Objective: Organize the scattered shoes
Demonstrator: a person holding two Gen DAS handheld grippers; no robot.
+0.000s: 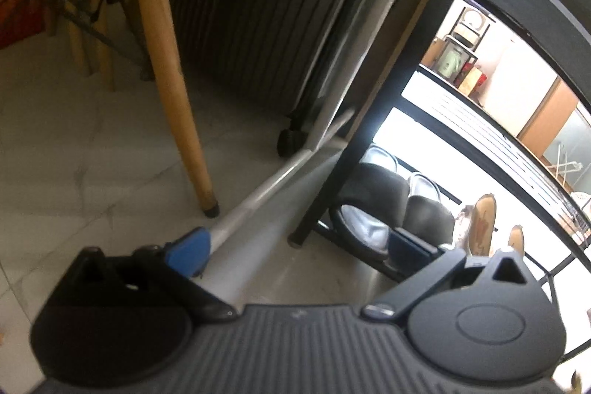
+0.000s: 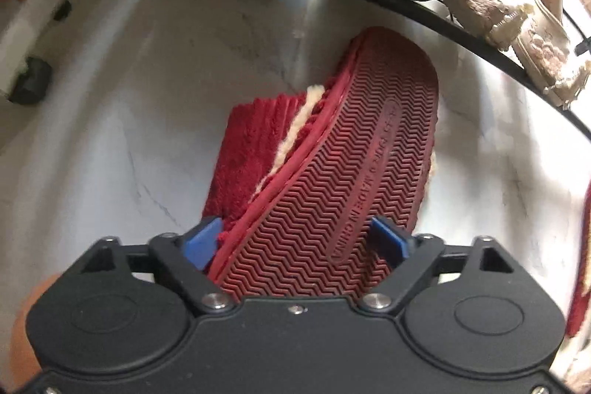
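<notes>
While the right claw (image 2: 301, 240) grips one red slipper (image 2: 332, 172) sole-up above the floor, the left claw (image 1: 303, 246) hangs spread wide beside the shoe rack (image 1: 332, 172) holding two black slides (image 1: 373, 205) and two beige sandals (image 1: 482, 224).

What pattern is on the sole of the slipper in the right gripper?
A zigzag tread on the dark red rubber sole of the fuzzy red slipper; the right wrist view shows it best.

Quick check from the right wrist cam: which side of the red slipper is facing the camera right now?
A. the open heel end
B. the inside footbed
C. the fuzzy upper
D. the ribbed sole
D: the red slipper sits between the right gripper fingers with its zigzag-tread sole and moulded lettering turned toward the camera; the fuzzy upper only shows along its left edge.
</notes>
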